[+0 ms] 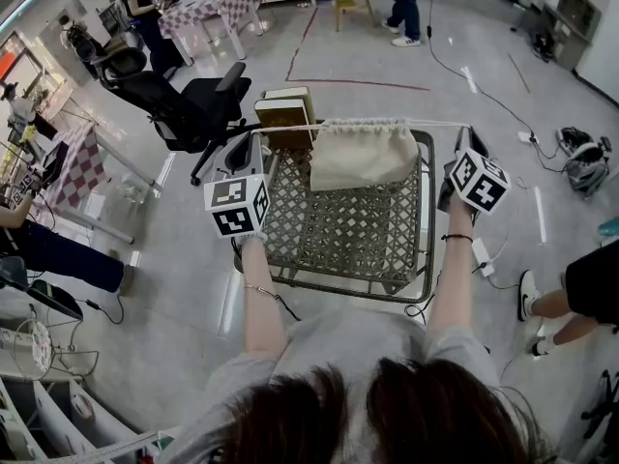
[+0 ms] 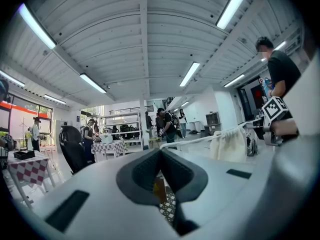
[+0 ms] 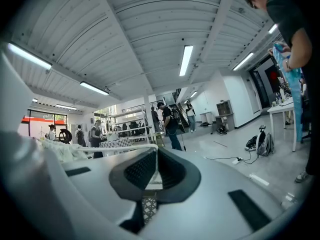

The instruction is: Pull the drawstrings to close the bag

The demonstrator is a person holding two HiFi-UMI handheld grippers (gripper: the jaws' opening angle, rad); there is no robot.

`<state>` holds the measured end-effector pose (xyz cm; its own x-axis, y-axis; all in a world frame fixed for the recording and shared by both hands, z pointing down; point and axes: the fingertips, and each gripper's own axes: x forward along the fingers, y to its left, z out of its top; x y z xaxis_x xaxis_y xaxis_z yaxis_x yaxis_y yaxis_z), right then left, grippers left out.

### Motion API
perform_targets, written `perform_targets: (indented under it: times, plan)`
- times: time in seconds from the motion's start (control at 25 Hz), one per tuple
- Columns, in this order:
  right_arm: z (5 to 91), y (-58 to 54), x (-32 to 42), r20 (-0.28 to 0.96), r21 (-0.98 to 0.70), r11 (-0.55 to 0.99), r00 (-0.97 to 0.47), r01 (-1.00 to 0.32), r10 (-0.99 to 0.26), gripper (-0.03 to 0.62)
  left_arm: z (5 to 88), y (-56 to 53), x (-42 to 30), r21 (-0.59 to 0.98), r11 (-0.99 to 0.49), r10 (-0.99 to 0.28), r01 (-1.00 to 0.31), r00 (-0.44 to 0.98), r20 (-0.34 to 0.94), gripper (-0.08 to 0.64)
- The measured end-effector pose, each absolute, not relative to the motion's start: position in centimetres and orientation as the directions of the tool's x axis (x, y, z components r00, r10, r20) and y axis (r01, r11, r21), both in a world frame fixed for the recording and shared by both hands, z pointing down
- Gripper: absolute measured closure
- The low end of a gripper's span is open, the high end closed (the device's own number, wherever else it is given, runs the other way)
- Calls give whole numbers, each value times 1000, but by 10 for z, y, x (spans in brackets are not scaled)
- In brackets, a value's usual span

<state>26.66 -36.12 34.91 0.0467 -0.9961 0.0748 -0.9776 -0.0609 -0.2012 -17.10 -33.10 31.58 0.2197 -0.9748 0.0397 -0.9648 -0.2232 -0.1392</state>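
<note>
A cream cloth drawstring bag hangs above a woven-top table, with its mouth gathered along a taut white drawstring. My left gripper is shut on the string's left end. My right gripper is shut on the right end. In the left gripper view the string runs from the shut left gripper to the bag at the right. In the right gripper view the string leaves the shut right gripper toward the bag at the left.
Two boxes stand behind the table's far left corner. A black office chair is further left. A cable and power strip lie on the floor right of the table, near a bystander's legs. A backpack sits far right.
</note>
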Motion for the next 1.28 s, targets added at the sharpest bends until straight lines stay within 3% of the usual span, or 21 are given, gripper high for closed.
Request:
perform_targets:
  times: [1.28]
  plan:
    - [348, -362, 271, 61, -182, -49, 39, -982, -997, 568, 316, -330, -175, -138, -226, -974, -964, 225, 24, 534]
